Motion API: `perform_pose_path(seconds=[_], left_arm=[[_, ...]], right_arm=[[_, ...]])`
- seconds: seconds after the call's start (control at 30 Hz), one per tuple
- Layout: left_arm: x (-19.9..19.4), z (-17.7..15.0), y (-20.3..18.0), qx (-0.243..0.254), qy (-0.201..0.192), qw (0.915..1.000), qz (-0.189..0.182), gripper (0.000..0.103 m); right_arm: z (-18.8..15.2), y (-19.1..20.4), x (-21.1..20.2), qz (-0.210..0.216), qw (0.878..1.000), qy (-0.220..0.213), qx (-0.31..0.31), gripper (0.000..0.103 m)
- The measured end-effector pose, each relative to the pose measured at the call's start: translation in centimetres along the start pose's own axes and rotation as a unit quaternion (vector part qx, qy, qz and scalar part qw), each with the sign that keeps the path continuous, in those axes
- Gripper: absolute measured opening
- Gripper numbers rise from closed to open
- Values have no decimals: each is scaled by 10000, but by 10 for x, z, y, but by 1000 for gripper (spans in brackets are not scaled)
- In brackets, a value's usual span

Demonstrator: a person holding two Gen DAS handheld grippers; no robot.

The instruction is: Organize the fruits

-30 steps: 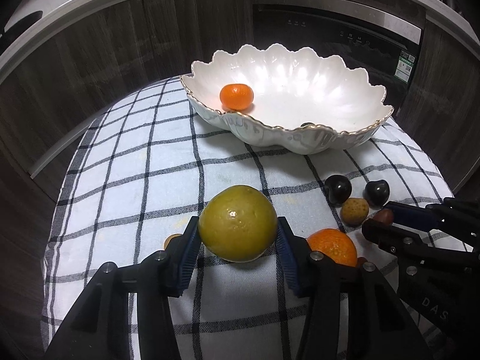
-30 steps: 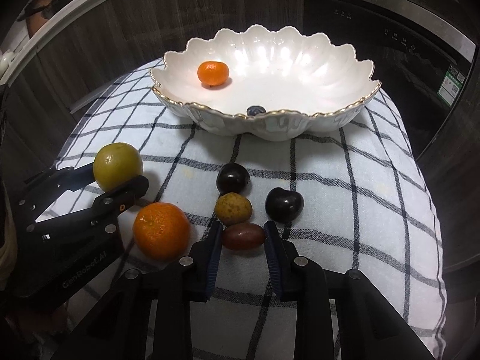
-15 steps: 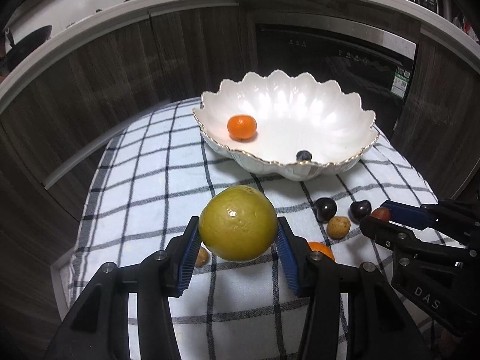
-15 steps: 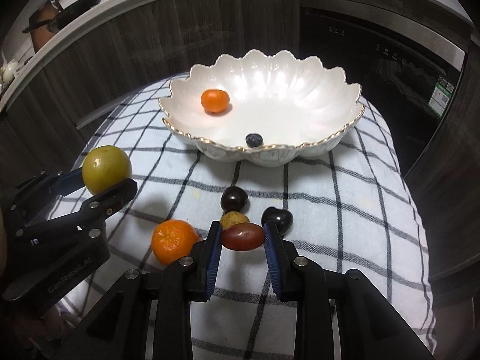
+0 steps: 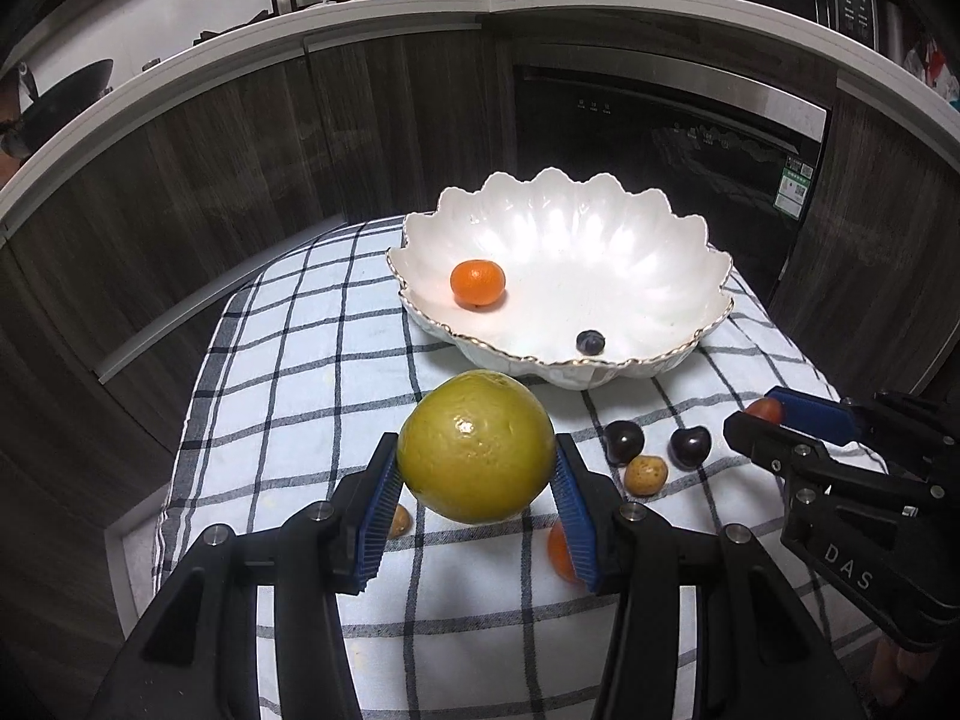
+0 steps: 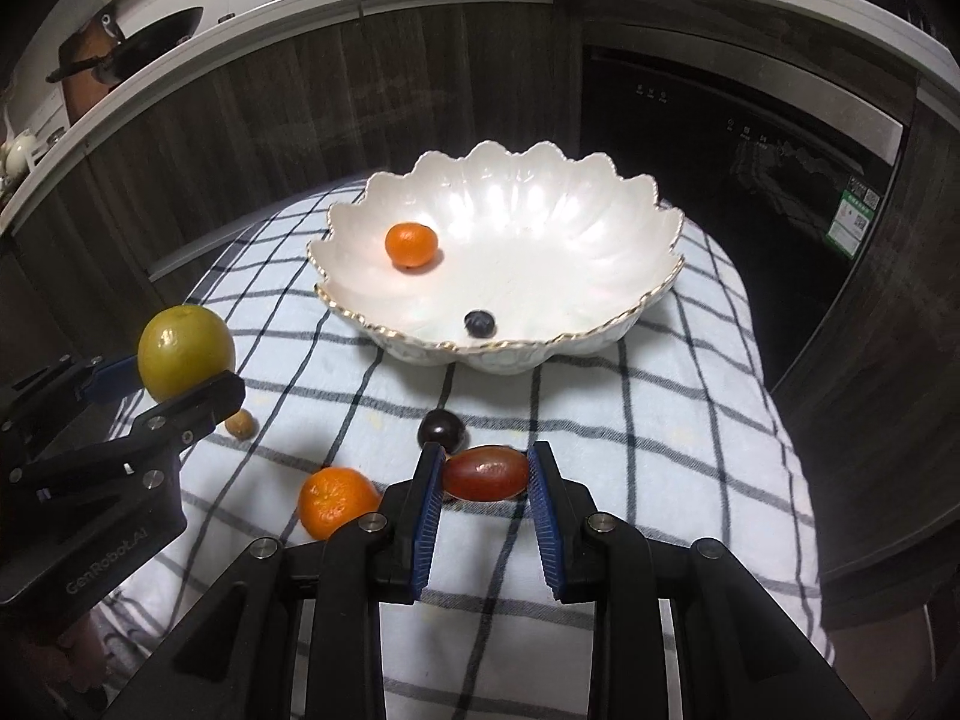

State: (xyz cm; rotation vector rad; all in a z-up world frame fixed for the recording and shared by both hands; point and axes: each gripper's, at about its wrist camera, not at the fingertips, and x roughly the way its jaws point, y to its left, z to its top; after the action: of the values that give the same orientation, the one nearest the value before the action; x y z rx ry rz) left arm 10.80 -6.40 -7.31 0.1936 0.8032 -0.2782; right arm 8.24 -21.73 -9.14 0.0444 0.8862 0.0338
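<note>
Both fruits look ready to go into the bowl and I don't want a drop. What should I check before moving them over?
1. Left gripper holds the green fruit between both fingers: ok.
2. Right gripper holds the red oval fruit between both fingers: ok.
3. Both fruits are lifted off the checked cloth: ok.
4. White bowl has free room; only a small orange and a blueberry lie inside: ok.
5. Grip firm enough to last the carry: cannot tell.
6. Loose fruit left on the cloth, such as the orange, sits below the path: ok.
</note>
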Motion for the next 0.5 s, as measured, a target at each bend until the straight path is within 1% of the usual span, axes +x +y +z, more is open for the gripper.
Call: perform_pose_path(seconds=[0.5], left_arm=[[0,36,1,-228,-143,9996,45,49]], right_arm=[[43,-17,-12,-223,9989,-400,125,30]])
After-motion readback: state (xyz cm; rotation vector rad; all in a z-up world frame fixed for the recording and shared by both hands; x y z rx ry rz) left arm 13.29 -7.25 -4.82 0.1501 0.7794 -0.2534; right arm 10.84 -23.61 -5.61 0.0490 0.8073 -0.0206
